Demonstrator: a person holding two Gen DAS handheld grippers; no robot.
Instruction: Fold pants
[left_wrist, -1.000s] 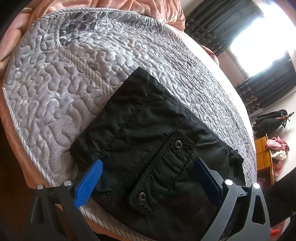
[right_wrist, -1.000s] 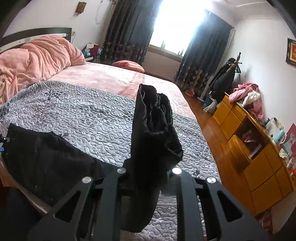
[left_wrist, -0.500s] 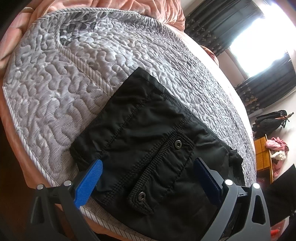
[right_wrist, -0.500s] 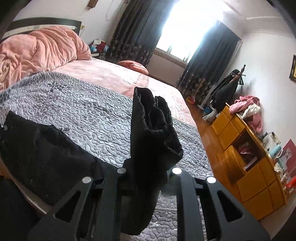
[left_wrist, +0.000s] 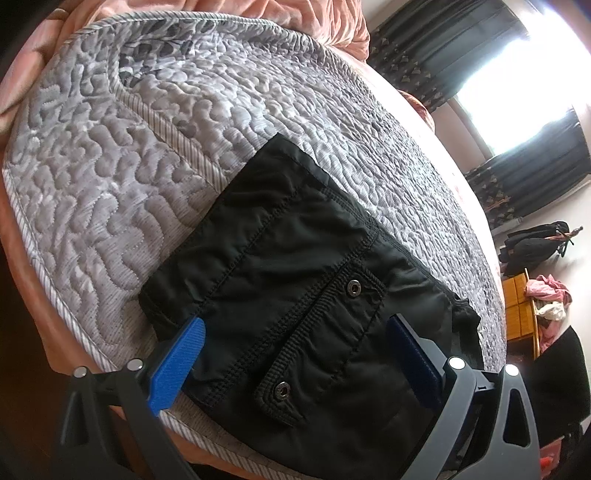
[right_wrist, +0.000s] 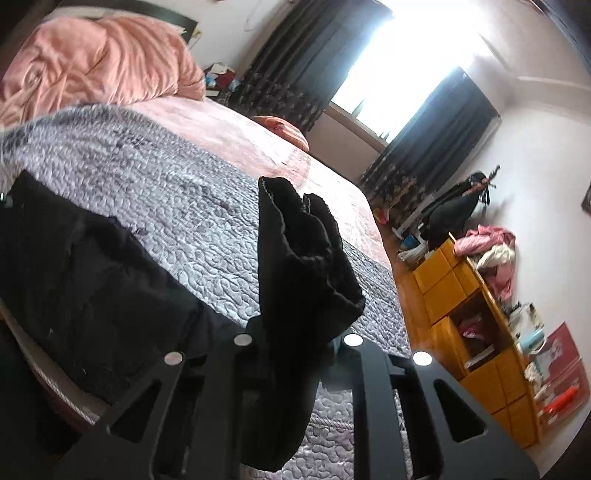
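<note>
Black pants (left_wrist: 295, 288) lie on a grey quilted bedspread (left_wrist: 147, 129) near the bed's front edge, a snap-buttoned pocket flap facing up. My left gripper (left_wrist: 295, 347) is open, its blue fingers (left_wrist: 177, 362) wide apart on either side of the pocket area, just above the fabric. My right gripper (right_wrist: 295, 332) is shut on a bunched end of the pants (right_wrist: 303, 266), which stands up between the black jaws. The rest of the pants (right_wrist: 92, 288) lies to the left on the bedspread (right_wrist: 177, 192) in the right wrist view.
A pink duvet (right_wrist: 92, 70) is heaped at the head of the bed. A yellow wooden cabinet (right_wrist: 480, 321) with clutter stands along the right wall. Dark curtains (right_wrist: 436, 140) frame a bright window. A coat rack (right_wrist: 465, 199) stands by the wall.
The right gripper has tilted and shifted with the bunched pants end still in it, so its view rolled. The left gripper has stayed still and open.
</note>
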